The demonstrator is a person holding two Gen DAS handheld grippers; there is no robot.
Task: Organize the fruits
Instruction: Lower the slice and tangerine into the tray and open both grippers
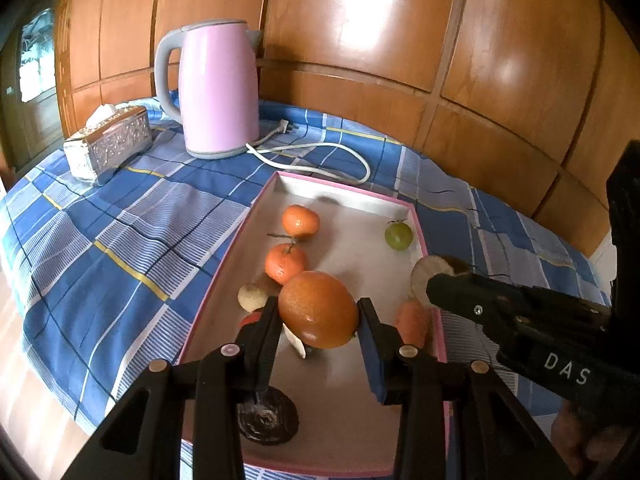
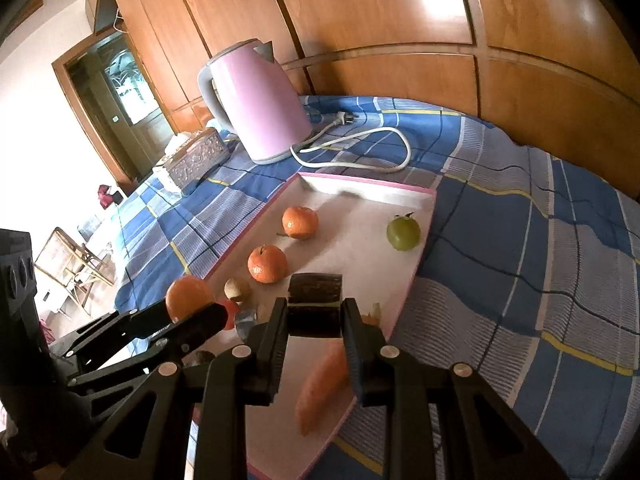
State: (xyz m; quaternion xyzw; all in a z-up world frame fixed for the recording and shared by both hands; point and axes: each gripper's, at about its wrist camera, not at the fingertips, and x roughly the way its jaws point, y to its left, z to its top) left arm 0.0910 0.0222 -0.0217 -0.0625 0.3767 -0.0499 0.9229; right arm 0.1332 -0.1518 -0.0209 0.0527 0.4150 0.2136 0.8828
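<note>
Left gripper [image 1: 318,312] clasps an orange [image 1: 318,310]; right gripper [image 2: 315,312] pinches, seemingly, a dark slice [image 2: 315,308].

My left jaws clamp a large orange [image 1: 318,310] at frame centre; two tangerines [image 1: 286,262] lie behind, green fruit [image 1: 398,235] upper right.

A: Surface?
B: Table under a blue checked cloth [image 1: 120,240], with white and yellow stripes, against a wood-panelled wall.
A: Directly on it?
B: Pink kettle [image 1: 218,88] at the back, its white cord [image 1: 320,152] looped loose on the cloth, plug beside the kettle base. Silver patterned tissue box [image 1: 110,142] near the kettle's handle side. Pink-rimmed shallow tray [image 1: 224,272] nearer the camera, just in front of the cord.
</note>
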